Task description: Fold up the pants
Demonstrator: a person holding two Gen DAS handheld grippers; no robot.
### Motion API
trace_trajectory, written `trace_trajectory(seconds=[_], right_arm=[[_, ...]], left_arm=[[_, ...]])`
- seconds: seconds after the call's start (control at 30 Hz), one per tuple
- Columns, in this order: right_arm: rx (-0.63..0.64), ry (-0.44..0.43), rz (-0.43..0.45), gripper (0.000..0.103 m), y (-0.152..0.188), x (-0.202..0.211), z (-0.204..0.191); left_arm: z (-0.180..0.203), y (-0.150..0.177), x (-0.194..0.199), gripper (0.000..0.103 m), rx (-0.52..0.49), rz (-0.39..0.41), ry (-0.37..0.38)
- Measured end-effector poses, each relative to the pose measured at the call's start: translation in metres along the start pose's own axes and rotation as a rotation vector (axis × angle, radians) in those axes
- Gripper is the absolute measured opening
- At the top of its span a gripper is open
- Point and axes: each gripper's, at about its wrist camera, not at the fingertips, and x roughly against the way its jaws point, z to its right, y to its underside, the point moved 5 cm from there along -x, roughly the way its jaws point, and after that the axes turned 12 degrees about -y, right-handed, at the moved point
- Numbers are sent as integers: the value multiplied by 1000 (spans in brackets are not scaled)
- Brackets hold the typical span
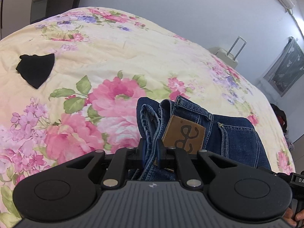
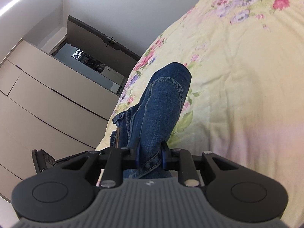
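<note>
Dark blue jeans [image 1: 233,133] with a brown leather waist patch [image 1: 183,134] lie on a floral bedspread [image 1: 117,57]. My left gripper [image 1: 151,152] is shut on bunched denim layers at the waistband, beside the patch. In the right wrist view my right gripper [image 2: 151,154] is shut on another part of the jeans [image 2: 161,102], a folded denim stretch with a seam that runs away from the fingers over the bedspread [image 2: 237,76]. The other gripper's body [image 2: 42,161] shows at the left edge.
A small black cloth [image 1: 36,69] lies on the bed at the left. A suitcase [image 1: 228,55] stands by the far wall. Beige wardrobe fronts [image 2: 47,102] and an open doorway [image 2: 89,62] lie beyond the bed edge.
</note>
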Motion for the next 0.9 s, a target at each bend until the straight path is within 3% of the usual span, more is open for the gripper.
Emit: trace_trajectory(seconds=[0.17,0.33,0.47,0.57,0.67,0.77,0.9], right_arm=[[-15,52,-64,16,7,-47,34],[-63,126,-71,17,7,-57,75],[-83,187,-75,23,15,-61,101],[-49,219,-78,28,21,-61,94],[51,294,-106,36,16,-62,76],[236,410,-93,38,17,-50,48],[527,485,-93,37,45,-38,-3]], left_arm=[[-20,15,-40,11,40,-36,-20],[-26,21,-58,11,28,-44,-47],[-24,24,-60,12,-3,-38,-69],[-19,21,-50,16,-51,-11,-92],[-19,18,-21,16,-68,71,-143],[-8,25,14,16,-142,148,-132],[13,54,36,17,-276,164,-136]])
